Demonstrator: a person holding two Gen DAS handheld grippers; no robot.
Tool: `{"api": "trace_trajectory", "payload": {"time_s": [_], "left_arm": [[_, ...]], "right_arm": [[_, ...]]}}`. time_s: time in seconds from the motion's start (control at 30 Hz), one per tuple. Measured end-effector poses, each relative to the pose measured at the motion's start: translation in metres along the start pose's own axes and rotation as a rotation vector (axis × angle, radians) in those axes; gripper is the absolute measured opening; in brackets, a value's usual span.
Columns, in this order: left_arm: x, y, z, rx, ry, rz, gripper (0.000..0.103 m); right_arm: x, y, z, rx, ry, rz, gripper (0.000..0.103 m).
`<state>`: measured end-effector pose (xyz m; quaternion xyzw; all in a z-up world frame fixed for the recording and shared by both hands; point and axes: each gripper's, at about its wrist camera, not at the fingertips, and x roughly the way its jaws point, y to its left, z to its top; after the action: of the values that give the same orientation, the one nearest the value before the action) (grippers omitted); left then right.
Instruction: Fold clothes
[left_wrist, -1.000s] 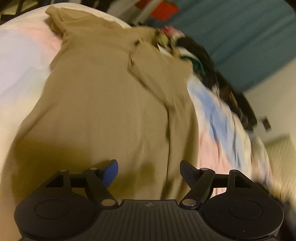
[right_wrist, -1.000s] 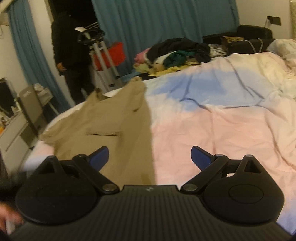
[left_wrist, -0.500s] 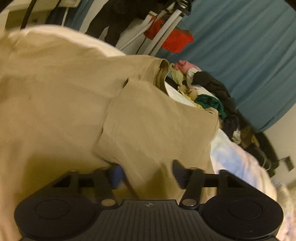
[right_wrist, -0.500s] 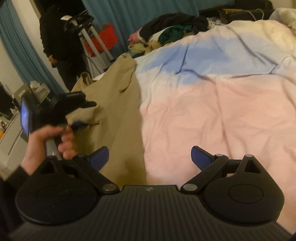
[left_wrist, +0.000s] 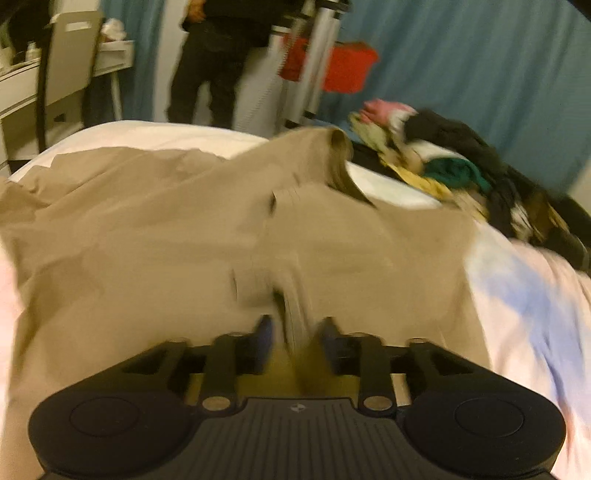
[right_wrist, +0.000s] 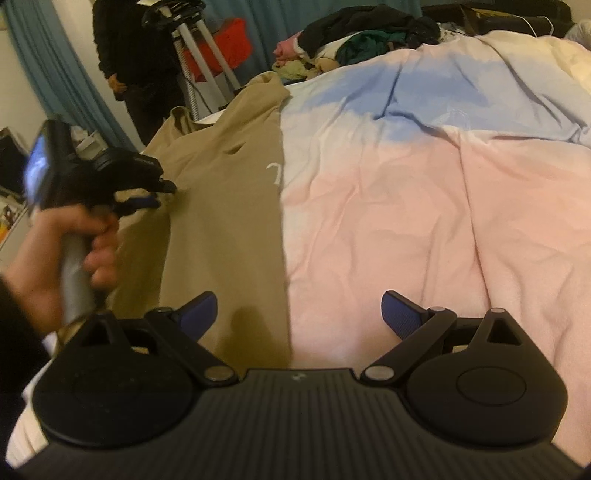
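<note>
your left gripper has drawn its fingers in narrow around a raised ridge of the tan shirt, where half a second ago they sat wider apart at the edge of a folded-over sleeve; the blur in the left wrist view makes it hard to say whether the pads have fully bitten down, but cloth stands between them at lower centre of the frame. that reads as the grab that starts the next fold. the shirt now lies spread across the left half of the frame, its collar humped at upper centre, and the view has swung to take in more of the room beyond. in the right wrist view your left hand holds its gripper at the left edge, low over the shirt, which runs as a long tan band from lower centre to upper left on the pink and blue duvet. your right gripper hangs with fingers spread wide, holding nothing, astride the shirt's straight right edge. the shirt's near hem is cut off behind both gripper bodies, and its far left side runs out of frame. a heap of other clothes waits at the top, blurred in the left view. a standing person, head cropped, fills the upper left.
</note>
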<state>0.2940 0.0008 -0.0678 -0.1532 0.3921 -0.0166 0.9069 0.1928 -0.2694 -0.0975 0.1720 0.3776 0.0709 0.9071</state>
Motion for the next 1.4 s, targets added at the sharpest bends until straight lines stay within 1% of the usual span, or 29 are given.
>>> {"api": "trace_trajectory", "payload": {"time_s": [0.23, 0.37, 0.43, 0.53, 0.57, 0.63, 0.73, 0.77, 0.8, 0.83, 0.87, 0.9, 0.93, 1.03, 1.13, 1.2, 1.27, 1.3, 1.37, 1.4], "left_arm": [[-0.066, 0.005, -0.058, 0.072, 0.132, -0.130, 0.042], [-0.107, 0.012, -0.109, 0.082, 0.190, -0.256, 0.040], [-0.118, 0.013, -0.132, 0.094, 0.221, -0.291, 0.037], [-0.124, 0.019, -0.154, 0.083, 0.251, -0.278, 0.036], [-0.123, 0.023, -0.159, 0.064, 0.268, -0.283, 0.036], [-0.121, 0.031, -0.167, 0.022, 0.302, -0.294, 0.036], [-0.117, 0.037, -0.171, 0.001, 0.337, -0.317, 0.036], [-0.119, 0.038, -0.173, 0.003, 0.335, -0.318, 0.035], [-0.122, 0.037, -0.174, 0.007, 0.328, -0.319, 0.031], [-0.124, 0.037, -0.175, 0.011, 0.322, -0.320, 0.023], [-0.126, 0.036, -0.176, 0.019, 0.316, -0.318, 0.017], [-0.127, 0.034, -0.176, 0.028, 0.310, -0.316, 0.008], [-0.129, 0.033, -0.177, 0.036, 0.303, -0.314, 0.007], [-0.139, 0.024, -0.178, 0.093, 0.248, -0.273, 0.007], [-0.138, 0.019, -0.184, 0.135, 0.250, -0.231, 0.005], [-0.136, 0.016, -0.187, 0.162, 0.252, -0.203, 0.006], [-0.138, 0.012, -0.186, 0.187, 0.239, -0.197, 0.007], [-0.140, 0.012, -0.185, 0.200, 0.231, -0.192, 0.012], [-0.148, 0.011, -0.183, 0.231, 0.203, -0.175, 0.025], [-0.151, 0.010, -0.180, 0.246, 0.187, -0.163, 0.043]], "right_arm": [[-0.019, 0.006, -0.004, -0.010, -0.013, 0.024, 0.097], [-0.036, 0.002, -0.009, 0.007, -0.019, 0.007, 0.097], [-0.047, -0.001, -0.013, 0.030, -0.022, 0.002, 0.097], [-0.061, -0.002, -0.020, 0.053, -0.023, -0.001, 0.097], [-0.066, -0.001, -0.022, 0.060, -0.023, 0.000, 0.097], [-0.072, 0.000, -0.026, 0.065, -0.023, 0.003, 0.097], [-0.079, 0.004, -0.030, 0.071, -0.023, 0.009, 0.097], [-0.080, 0.006, -0.031, 0.070, -0.024, 0.008, 0.097], [-0.081, 0.007, -0.032, 0.064, -0.026, 0.004, 0.097], [-0.082, 0.010, -0.033, 0.054, -0.029, -0.001, 0.097], [-0.083, 0.012, -0.034, 0.043, -0.031, -0.007, 0.097], [-0.083, 0.013, -0.035, 0.033, -0.031, -0.011, 0.097], [-0.082, 0.015, -0.036, 0.024, -0.030, -0.014, 0.097], [-0.080, 0.016, -0.038, 0.014, -0.021, -0.021, 0.097], [-0.079, 0.018, -0.039, 0.009, -0.019, -0.023, 0.097], [-0.080, 0.020, -0.039, -0.002, -0.026, -0.025, 0.097], [-0.081, 0.023, -0.039, -0.016, -0.034, -0.028, 0.097], [-0.082, 0.024, -0.039, -0.022, -0.041, -0.029, 0.097], [-0.086, 0.026, -0.038, -0.034, -0.059, -0.030, 0.097], [-0.087, 0.027, -0.038, -0.040, -0.068, -0.031, 0.097]]}}
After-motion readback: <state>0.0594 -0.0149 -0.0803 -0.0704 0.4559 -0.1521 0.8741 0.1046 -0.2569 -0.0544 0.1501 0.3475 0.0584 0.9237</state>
